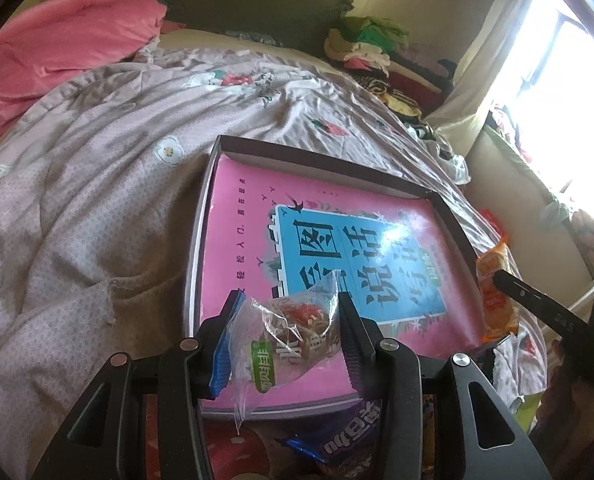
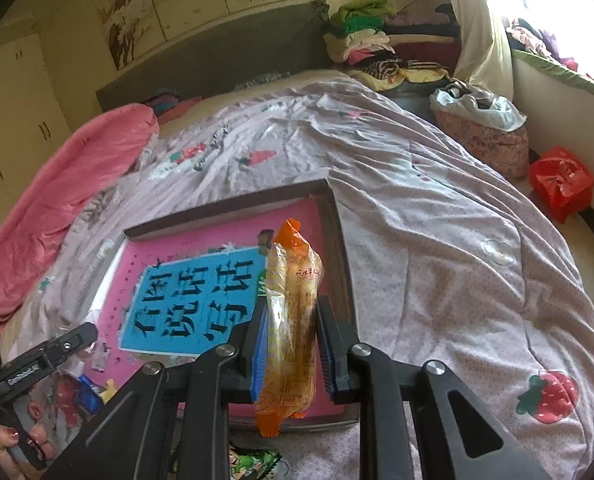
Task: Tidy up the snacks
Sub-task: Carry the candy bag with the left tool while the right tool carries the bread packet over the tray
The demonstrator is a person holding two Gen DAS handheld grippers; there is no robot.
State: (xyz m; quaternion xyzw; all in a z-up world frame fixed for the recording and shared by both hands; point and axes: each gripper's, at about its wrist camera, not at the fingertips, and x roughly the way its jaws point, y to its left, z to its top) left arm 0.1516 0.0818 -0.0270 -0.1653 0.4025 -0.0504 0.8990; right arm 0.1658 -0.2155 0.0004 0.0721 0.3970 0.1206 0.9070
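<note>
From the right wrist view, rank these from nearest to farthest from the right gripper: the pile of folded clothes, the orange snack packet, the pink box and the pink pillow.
1. Orange snack packet: clamped in the right gripper.
2. Pink box: on the quilt just beyond the fingers.
3. Pink pillow: far left, towards the headboard.
4. Pile of folded clothes: back right corner by the window.

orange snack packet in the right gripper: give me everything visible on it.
The orange snack packet is a long, glossy plastic wrapper, orange at its crimped ends and clear in the middle, showing pale yellow contents and printed text. It stands roughly upright, pinched mid-length by the right gripper, both ends sticking out. It hangs over the right edge of the shallow box with the pink liner.
</note>
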